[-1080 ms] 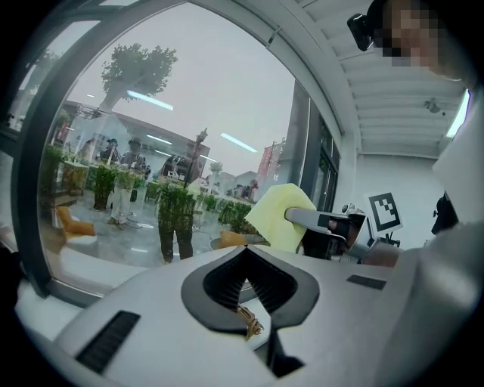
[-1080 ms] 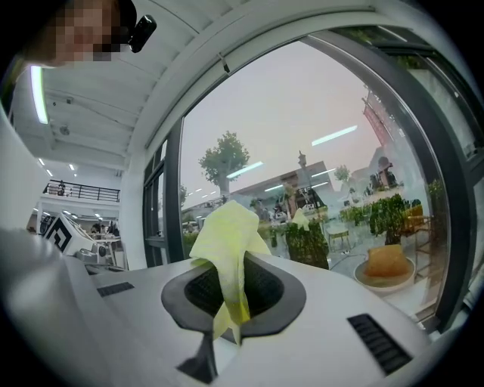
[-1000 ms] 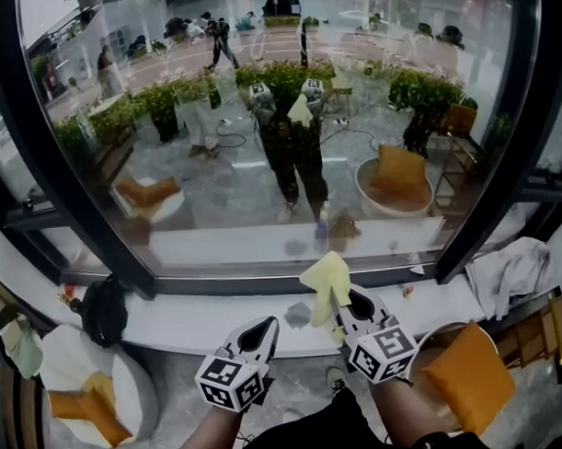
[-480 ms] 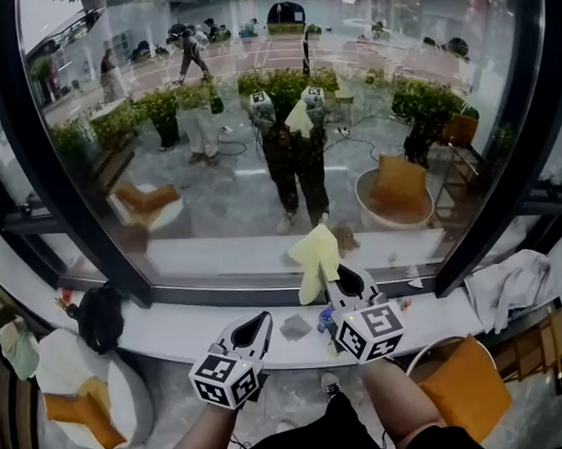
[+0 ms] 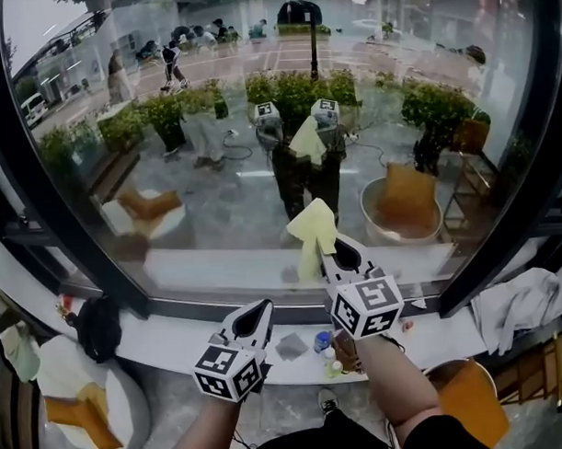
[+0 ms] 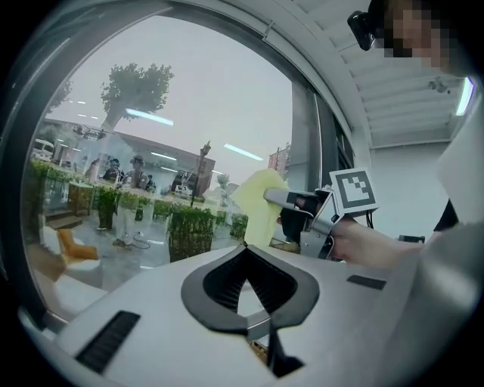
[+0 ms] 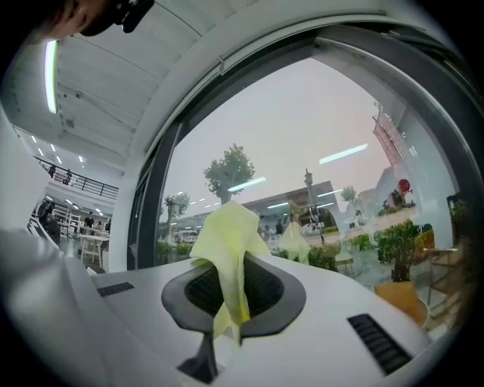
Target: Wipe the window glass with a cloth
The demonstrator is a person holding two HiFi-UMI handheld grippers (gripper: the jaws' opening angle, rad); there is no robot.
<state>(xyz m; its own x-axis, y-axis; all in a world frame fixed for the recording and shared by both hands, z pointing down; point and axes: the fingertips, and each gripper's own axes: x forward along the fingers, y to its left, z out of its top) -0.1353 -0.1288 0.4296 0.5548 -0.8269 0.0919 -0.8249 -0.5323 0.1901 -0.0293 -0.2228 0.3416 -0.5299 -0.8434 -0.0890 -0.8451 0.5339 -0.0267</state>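
A black bag [image 5: 100,325] sits at the left end of the white window ledge [image 5: 174,331], below the large dark-framed window glass [image 5: 195,130]. Right of it, the left gripper [image 5: 263,308], white with a marker cube, is held low over the ledge and points up at the lower frame. In its own view the left gripper [image 6: 242,248] has its jaws pressed together at the tips with nothing between them.

Further right and higher, the right gripper [image 5: 328,249] is raised in front of the lower part of the pane. Its jaws are clamped on a pale yellow cloth [image 5: 313,229], which stands up from the jaw tips in a loose peak and also hangs down a little to the left of the gripper. In the right gripper view the yellow cloth [image 7: 227,230] is pinched at the middle of the right gripper [image 7: 233,263], one tail trailing back down between the jaws, with the window glass [image 7: 318,143] just ahead. Whether the fabric touches the pane cannot be told. The left gripper view shows the cloth [image 6: 255,205] from the side, sticking out in front of the right gripper [image 6: 277,198].

At the far right of the ledge lies a crumpled white cloth [image 5: 516,303].
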